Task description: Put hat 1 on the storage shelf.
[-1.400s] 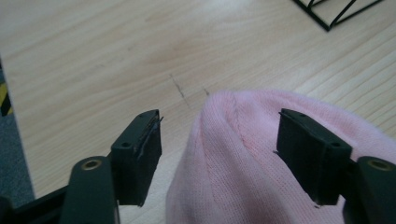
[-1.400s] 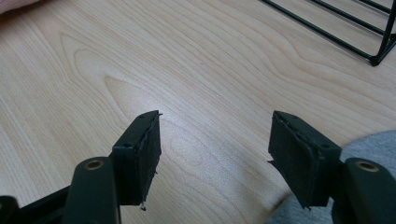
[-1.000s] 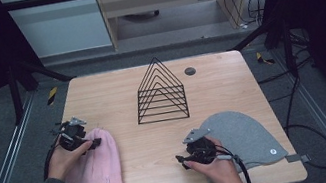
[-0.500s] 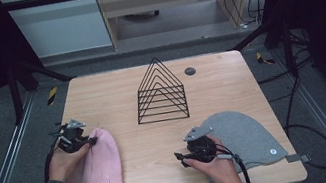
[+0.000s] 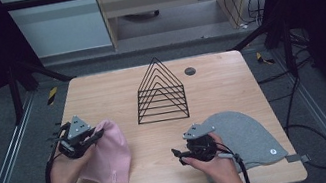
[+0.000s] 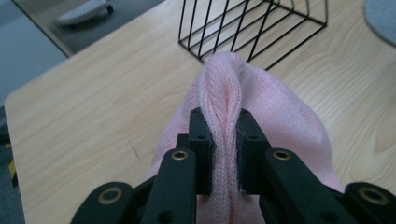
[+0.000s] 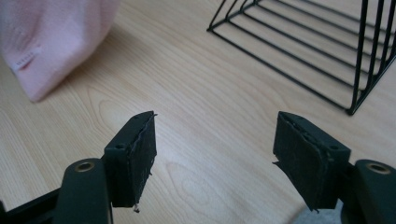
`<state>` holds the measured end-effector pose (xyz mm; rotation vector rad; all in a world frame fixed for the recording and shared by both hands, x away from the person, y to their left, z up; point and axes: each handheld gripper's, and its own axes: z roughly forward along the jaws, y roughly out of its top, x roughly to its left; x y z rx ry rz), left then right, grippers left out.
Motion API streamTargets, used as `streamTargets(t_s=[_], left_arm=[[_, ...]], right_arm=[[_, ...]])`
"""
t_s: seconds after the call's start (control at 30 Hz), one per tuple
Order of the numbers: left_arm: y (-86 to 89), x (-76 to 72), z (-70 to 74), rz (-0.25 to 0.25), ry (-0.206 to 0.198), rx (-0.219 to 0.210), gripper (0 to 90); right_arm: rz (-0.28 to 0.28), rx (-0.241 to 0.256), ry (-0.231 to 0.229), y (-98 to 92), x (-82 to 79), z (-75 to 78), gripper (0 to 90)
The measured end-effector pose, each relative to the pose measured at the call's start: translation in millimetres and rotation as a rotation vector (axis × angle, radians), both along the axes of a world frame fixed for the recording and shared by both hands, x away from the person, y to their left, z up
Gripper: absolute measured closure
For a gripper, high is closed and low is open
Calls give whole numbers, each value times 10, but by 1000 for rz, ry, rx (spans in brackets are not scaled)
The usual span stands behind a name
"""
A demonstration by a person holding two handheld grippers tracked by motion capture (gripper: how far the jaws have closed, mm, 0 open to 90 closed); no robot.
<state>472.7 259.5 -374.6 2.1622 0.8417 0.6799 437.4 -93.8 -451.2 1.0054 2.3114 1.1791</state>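
Note:
A pink knit beanie (image 5: 107,154) lies at the table's front left. My left gripper (image 5: 93,135) is shut on a raised fold of the pink beanie (image 6: 227,100), pinched between both jaws. A grey beanie (image 5: 247,135) lies flat at the front right. My right gripper (image 5: 178,156) is open just left of the grey beanie, low over bare wood. In the right gripper view the right gripper (image 7: 215,156) holds nothing, and the pink beanie's cuff (image 7: 56,44) sits at the upper left.
A black wire triangular rack (image 5: 161,92) stands at the table's middle, also seen in the left gripper view (image 6: 252,25) and as the rack (image 7: 317,51) ahead of the right gripper. A small dark disc (image 5: 190,71) lies behind it. Cables trail off the table's right edge.
My left gripper has shifted slightly right along the pink beanie's edge, lifting a fold. The right gripper has barely moved.

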Motion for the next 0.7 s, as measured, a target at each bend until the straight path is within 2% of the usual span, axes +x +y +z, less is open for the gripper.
streamTargets(t_s=[0.03,0.1,0.27,0.4,0.57,0.7], left_arm=[[-29,-14,42,-9,-9,-2,791],[-78,-29,122,-17,-34,6,792],[-171,-54,305,-41,-68,-30,795],[-267,-71,434,-54,-99,-23,795],[-388,-101,586,-74,-132,-42,795],[-479,-90,671,-86,-146,-42,795]], right_arm=[[15,-1,-7,23,4,60,303],[22,-7,-12,37,11,82,306],[57,-25,-24,149,60,168,320],[111,-28,-43,313,135,250,372],[147,-26,-33,442,211,254,403],[172,28,-5,557,235,246,411]])
